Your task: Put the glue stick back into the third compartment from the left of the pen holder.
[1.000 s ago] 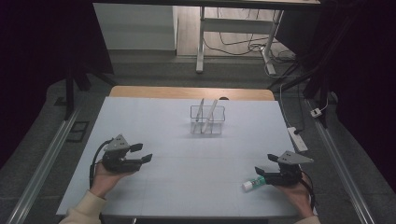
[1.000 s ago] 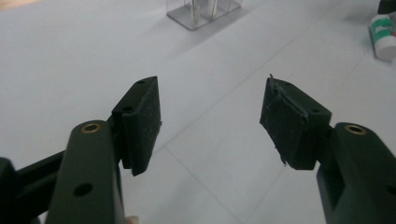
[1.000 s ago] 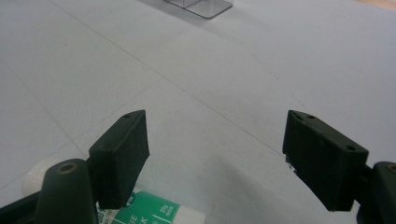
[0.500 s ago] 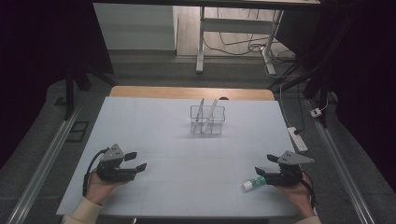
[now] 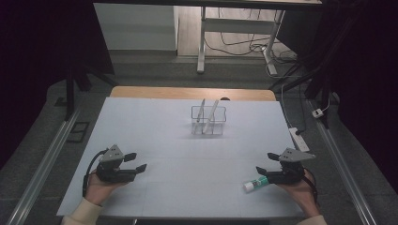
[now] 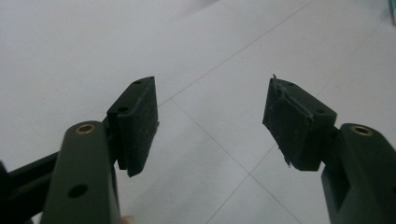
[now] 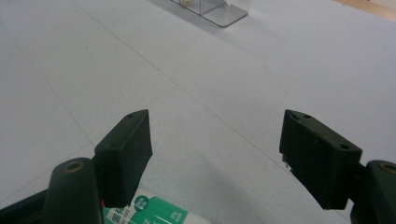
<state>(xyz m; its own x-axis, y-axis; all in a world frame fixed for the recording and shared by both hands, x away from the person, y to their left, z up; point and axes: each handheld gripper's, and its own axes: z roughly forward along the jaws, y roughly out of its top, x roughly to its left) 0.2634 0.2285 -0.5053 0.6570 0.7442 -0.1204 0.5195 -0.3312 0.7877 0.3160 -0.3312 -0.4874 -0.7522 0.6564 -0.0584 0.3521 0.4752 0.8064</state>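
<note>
My left gripper (image 5: 137, 161) (image 6: 212, 121) rests low over the white table sheet (image 5: 187, 154) at the near left, open, with nothing but bare sheet between its pads. At the near right my right gripper (image 5: 264, 163) (image 7: 217, 154) is open too; its jaws have just closed a little, with nothing between them. A green-and-white glue stick (image 5: 253, 184) (image 7: 149, 212) lies on the sheet just beside and below the right gripper's near jaw, outside the gap. A clear rack (image 5: 209, 121) (image 7: 219, 14) holding two white sticks stands at the far middle.
A white power strip (image 5: 300, 139) lies just off the sheet's right edge. Metal rails (image 5: 47, 159) run along both sides of the table. Beyond the far wooden edge (image 5: 192, 93) stand a desk's legs and floor cables.
My left gripper has drawn back a little toward the near edge of the table. The right gripper and the glue stick stay where they were.
</note>
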